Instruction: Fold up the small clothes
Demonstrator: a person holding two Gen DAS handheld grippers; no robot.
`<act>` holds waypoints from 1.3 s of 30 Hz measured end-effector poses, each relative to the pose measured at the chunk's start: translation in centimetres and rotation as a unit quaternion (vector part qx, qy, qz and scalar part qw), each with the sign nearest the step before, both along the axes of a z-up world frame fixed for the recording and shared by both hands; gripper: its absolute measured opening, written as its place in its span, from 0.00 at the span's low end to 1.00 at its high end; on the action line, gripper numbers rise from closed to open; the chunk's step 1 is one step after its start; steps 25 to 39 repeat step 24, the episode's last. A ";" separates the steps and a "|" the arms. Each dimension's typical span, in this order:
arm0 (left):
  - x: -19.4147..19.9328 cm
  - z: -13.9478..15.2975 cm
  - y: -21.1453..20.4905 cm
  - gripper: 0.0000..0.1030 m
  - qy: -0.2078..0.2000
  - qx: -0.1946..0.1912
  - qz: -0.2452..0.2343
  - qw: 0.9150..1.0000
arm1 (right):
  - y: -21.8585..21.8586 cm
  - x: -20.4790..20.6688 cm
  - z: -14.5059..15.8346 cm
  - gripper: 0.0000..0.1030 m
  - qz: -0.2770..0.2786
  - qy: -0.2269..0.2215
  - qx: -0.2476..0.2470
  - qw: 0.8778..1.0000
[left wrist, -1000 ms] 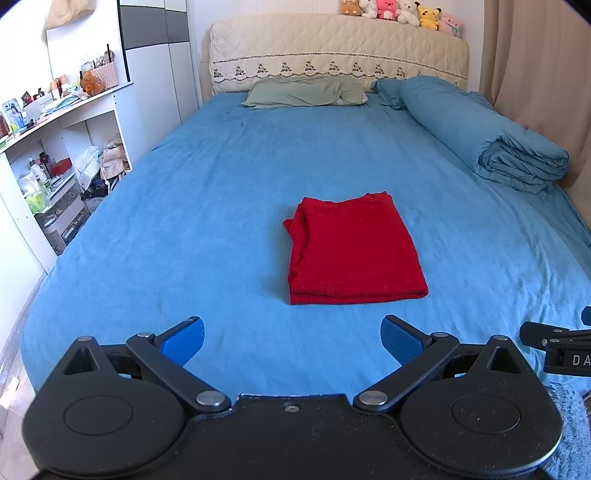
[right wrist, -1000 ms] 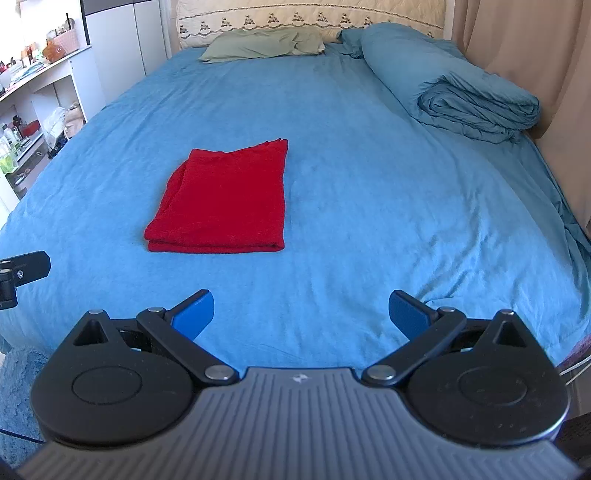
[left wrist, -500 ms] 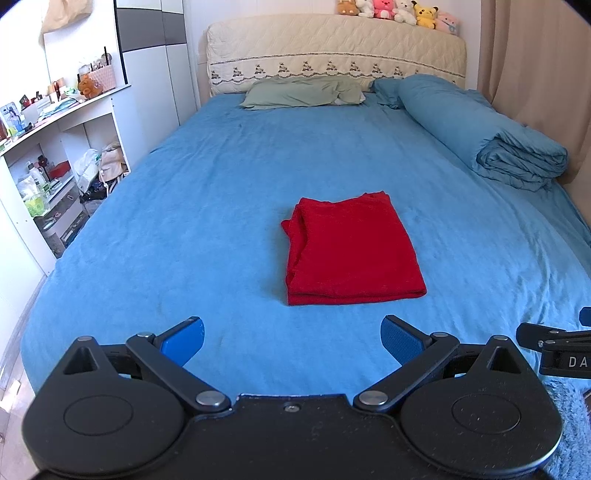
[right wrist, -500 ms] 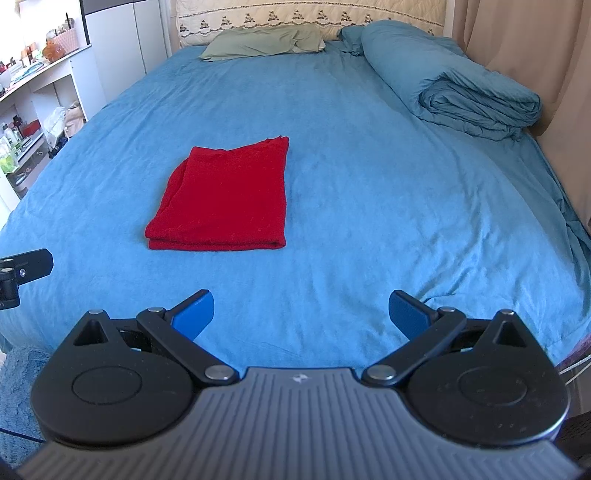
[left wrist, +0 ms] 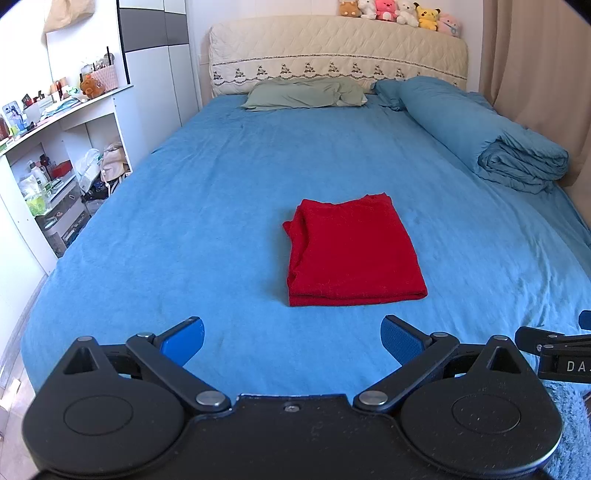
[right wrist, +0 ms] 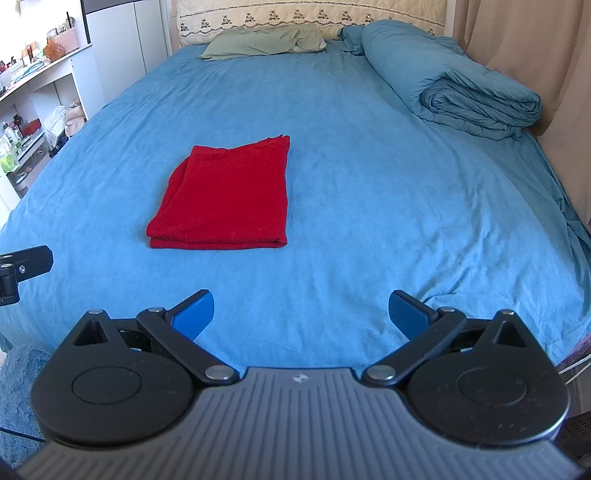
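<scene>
A red garment (left wrist: 352, 253) lies folded into a flat rectangle on the blue bed sheet (left wrist: 221, 206); it also shows in the right wrist view (right wrist: 227, 195), left of centre. My left gripper (left wrist: 291, 338) is open and empty, held back at the bed's near edge, apart from the garment. My right gripper (right wrist: 301, 312) is open and empty, also near the front edge, to the right of the garment. Part of the right gripper shows at the right edge of the left wrist view (left wrist: 554, 350).
A rolled blue duvet (left wrist: 491, 136) lies along the right side. A green pillow (left wrist: 303, 92) rests at the headboard (left wrist: 332, 48) with plush toys (left wrist: 399, 11) on top. White shelves (left wrist: 55, 155) with clutter stand left. A curtain (left wrist: 535, 66) hangs right.
Both grippers have shifted very slightly; the view tilts down a little. The folded garment has not moved and both grippers stay open.
</scene>
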State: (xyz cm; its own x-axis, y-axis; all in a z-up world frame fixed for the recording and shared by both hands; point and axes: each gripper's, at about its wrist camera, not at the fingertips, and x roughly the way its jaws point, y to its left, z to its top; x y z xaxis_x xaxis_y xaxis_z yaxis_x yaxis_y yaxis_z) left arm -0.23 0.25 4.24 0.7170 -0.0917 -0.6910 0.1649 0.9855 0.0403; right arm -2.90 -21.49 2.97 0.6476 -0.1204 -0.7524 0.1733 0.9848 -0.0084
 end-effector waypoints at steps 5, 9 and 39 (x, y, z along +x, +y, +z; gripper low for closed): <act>0.0 0.0 0.1 1.00 -0.001 -0.002 0.000 1.000 | 0.0 0.0 0.0 1.00 0.000 0.000 0.000 1.000; 0.1 0.1 0.1 1.00 0.000 -0.003 0.002 1.000 | -0.1 0.0 0.0 1.00 0.000 0.000 0.000 1.000; 0.2 0.0 0.2 1.00 -0.010 -0.010 0.012 1.000 | 0.0 0.0 0.0 1.00 0.000 0.000 0.000 1.000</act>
